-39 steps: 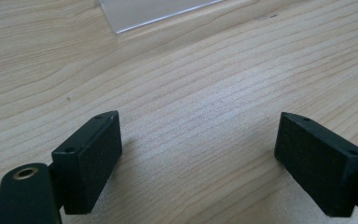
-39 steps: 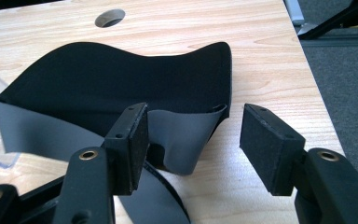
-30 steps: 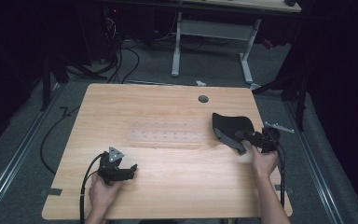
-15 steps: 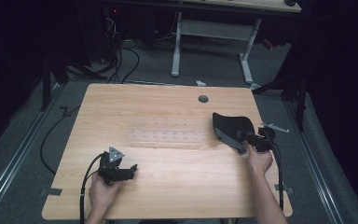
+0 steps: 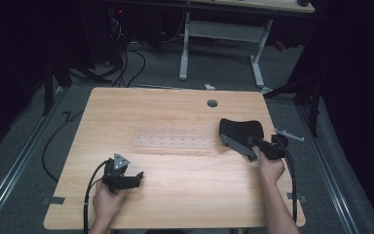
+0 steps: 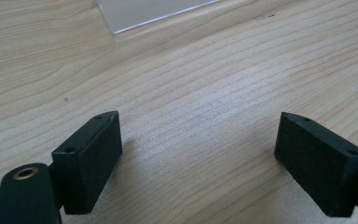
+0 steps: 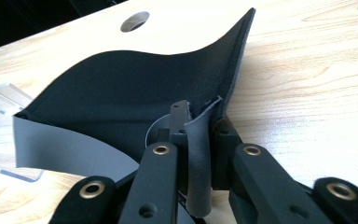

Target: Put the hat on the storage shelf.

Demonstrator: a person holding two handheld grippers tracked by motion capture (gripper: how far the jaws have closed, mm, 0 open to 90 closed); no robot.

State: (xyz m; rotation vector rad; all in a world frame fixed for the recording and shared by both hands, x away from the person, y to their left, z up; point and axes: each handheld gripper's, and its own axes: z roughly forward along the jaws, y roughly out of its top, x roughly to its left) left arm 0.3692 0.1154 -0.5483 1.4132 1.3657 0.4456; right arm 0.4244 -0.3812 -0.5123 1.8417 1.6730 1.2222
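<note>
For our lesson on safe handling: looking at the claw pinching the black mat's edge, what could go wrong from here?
1. The right claw pinches only a thin, curled edge of the black mat; it may slip free.
2. The clear plastic strip lies beside the mat; dragging might shift it.
3. The left claw rests open and apart, so nothing steadies the mat.

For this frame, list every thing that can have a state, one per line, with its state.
black mat: folded over, one edge lifted off the table, pinched at that edge.
right gripper: jaws have just been closing, now shut on the mat's edge.
left gripper: open, nothing between the jaws, low over bare wood.
clear plastic strip: lying flat mid-table, untouched.
</note>
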